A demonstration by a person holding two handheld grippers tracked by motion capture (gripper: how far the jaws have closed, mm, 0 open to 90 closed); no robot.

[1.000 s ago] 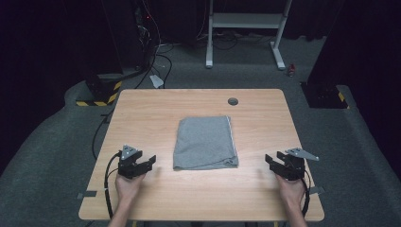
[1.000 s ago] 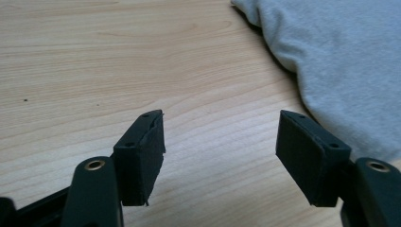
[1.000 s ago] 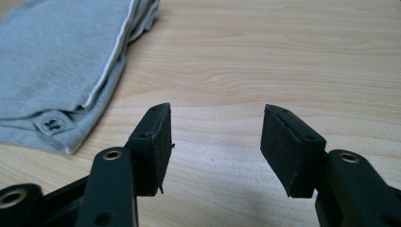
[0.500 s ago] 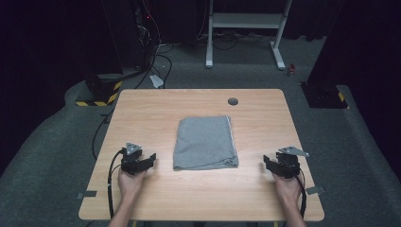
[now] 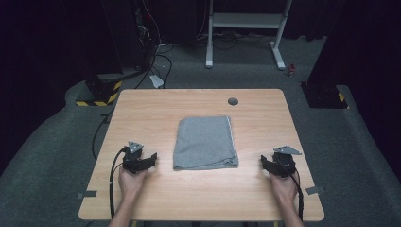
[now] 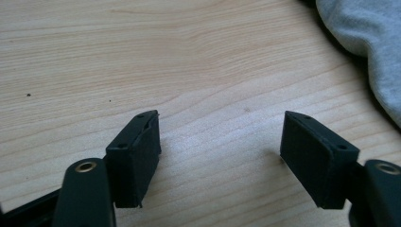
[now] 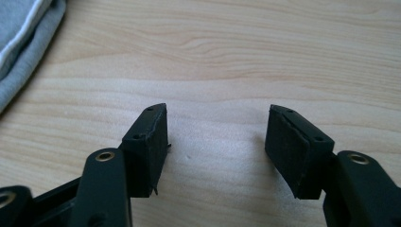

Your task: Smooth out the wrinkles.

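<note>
On the middle of the pale wooden table [image 5: 156, 113] lies a grey fabric cloth folded into a neat upright rectangle [image 5: 205, 143], its layers stacked flat, with a thin white seam along its right edge and soft rounded folds at the near corners. Well to its left rests the left gripper [image 5: 150, 160]; well to its right, the right gripper [image 5: 264, 162]. Both have just been opening their jaws, which now stand wide apart over bare wood with nothing between them, each cloth corner [image 6: 373, 42] [image 7: 23, 38] lying near but untouched.
</note>
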